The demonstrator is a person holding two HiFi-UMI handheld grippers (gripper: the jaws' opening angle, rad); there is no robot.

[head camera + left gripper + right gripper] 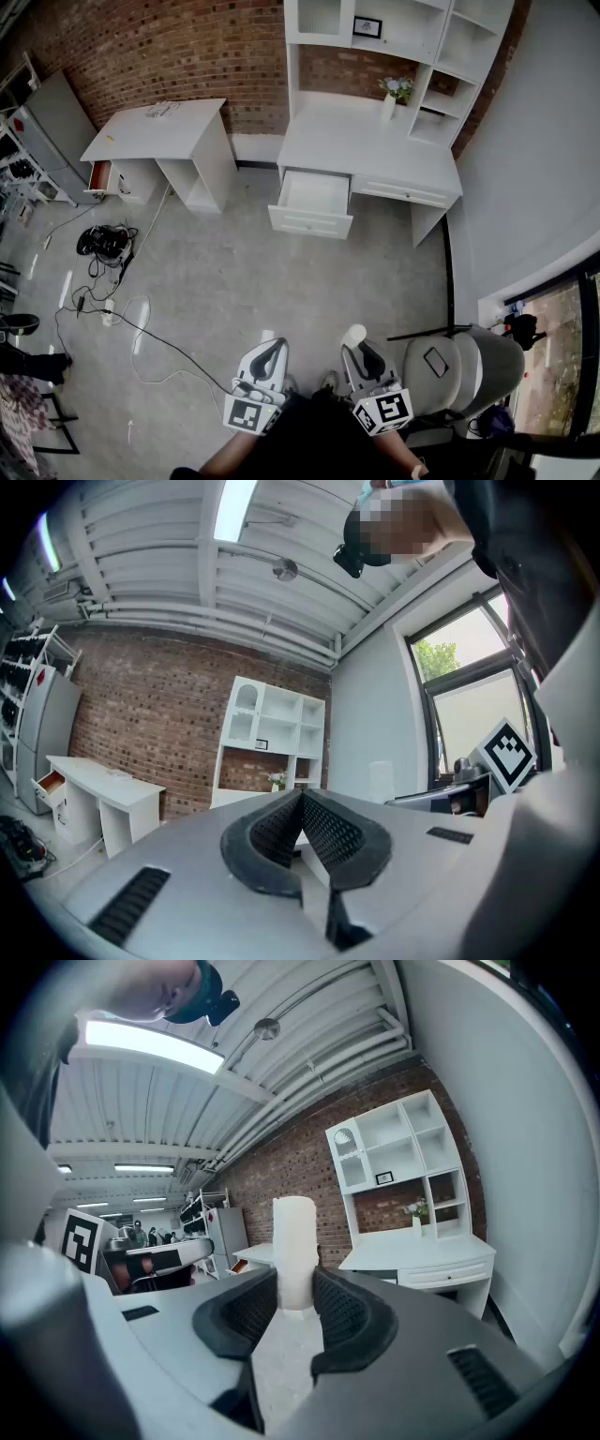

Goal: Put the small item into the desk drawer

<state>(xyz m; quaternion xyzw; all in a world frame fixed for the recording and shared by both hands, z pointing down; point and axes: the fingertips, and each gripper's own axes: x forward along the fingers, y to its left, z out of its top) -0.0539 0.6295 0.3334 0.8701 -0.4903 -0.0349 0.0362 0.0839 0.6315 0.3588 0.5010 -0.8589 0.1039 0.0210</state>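
Room with a brick wall (169,47) and concrete floor (281,272); white worktop (347,141) with its drawer (314,202) pulled open.
The right tongs (298,1288) grip the small white cylinder (294,1251) above the floor, well short of the drawer, with its long axis upright and its top above the pads. The left tongs (300,803) are closed and empty.

The drawer (314,200) stands pulled out at the desk's (375,150) left front, open to reach from above. The floor (281,281) from the person to it is free to pass. Cables (103,242) trail along the floor's left side. A chair (459,367) stands at its right, near the person. Shelves (412,23) close off the room above the desk's back edge.
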